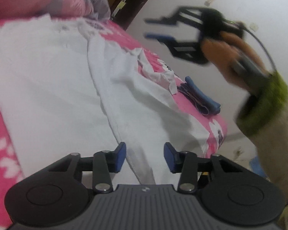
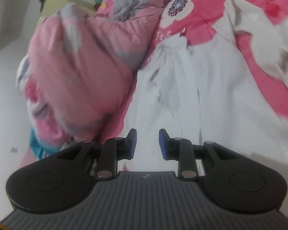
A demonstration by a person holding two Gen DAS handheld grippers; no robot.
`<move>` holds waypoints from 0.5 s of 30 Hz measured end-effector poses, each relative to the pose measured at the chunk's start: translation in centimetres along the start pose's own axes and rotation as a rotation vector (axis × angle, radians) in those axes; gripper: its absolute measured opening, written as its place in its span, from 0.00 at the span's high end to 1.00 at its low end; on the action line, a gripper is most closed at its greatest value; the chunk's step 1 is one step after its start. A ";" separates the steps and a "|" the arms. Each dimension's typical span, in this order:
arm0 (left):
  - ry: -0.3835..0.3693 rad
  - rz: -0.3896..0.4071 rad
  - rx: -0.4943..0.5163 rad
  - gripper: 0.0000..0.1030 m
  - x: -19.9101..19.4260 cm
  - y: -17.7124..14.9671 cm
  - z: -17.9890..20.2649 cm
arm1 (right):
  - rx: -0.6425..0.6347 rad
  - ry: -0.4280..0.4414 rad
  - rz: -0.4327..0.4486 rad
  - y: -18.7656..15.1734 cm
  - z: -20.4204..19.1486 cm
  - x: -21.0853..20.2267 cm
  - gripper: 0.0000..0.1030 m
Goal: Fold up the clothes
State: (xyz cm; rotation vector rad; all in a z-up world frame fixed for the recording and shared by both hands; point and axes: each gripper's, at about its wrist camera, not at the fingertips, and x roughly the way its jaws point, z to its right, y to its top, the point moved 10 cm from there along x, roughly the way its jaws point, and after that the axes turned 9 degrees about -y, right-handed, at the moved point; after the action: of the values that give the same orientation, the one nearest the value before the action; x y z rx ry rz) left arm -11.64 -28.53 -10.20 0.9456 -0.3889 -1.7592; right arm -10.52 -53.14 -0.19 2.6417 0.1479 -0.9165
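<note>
A white garment [image 1: 53, 72] lies spread over a pink flowered bed sheet [image 1: 128, 40], with a long seamed fold running toward my left gripper [image 1: 145, 158]. That gripper hovers open just above the cloth's near part, holding nothing. In the left wrist view my right gripper [image 1: 153, 28] hangs in the air beyond the bed's far edge, blurred, held by a hand [image 1: 234, 57]; its jaws stand apart. In the right wrist view the right gripper [image 2: 147, 143] is open above the white garment [image 2: 211, 95], empty.
A folded blue and dark denim piece [image 1: 199, 97] lies near the bed's edge. A pink and grey quilt [image 2: 82, 72] is bunched to the left of the garment. A white wall [image 1: 230, 3] rises behind the bed. A green cuffed sleeve [image 1: 263, 103] covers the person's arm.
</note>
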 end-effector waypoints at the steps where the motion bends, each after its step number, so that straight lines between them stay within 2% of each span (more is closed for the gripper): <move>1: -0.009 -0.004 -0.007 0.64 0.3 -0.3 -0.4 | 0.011 -0.012 0.007 1.4 0.0 1.4 0.75; 6: -0.085 0.015 -0.053 0.66 0.6 -1.2 -1.7 | 0.042 -0.097 0.061 8.2 1.2 7.8 0.75; 9: -0.131 0.042 -0.111 0.73 0.4 -1.2 -2.7 | 0.060 -0.149 0.094 12.3 1.9 11.7 0.62; 10: -0.149 0.051 -0.126 0.76 0.3 -1.3 -3.0 | 0.066 -0.166 0.105 13.6 2.2 12.9 0.52; 13: -0.202 0.071 -0.147 0.77 -0.1 -1.4 -3.4 | 0.090 -0.212 0.134 17.4 3.0 16.6 0.49; 15: -0.225 0.080 -0.141 0.77 -0.3 -1.4 -3.4 | 0.136 -0.215 0.134 18.8 3.8 18.4 0.49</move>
State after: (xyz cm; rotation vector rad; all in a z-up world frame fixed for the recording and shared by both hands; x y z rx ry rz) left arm -9.94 -27.13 -13.22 0.6263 -0.4335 -1.7997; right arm 5.63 -72.30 -9.05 2.6127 -0.1466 -1.1931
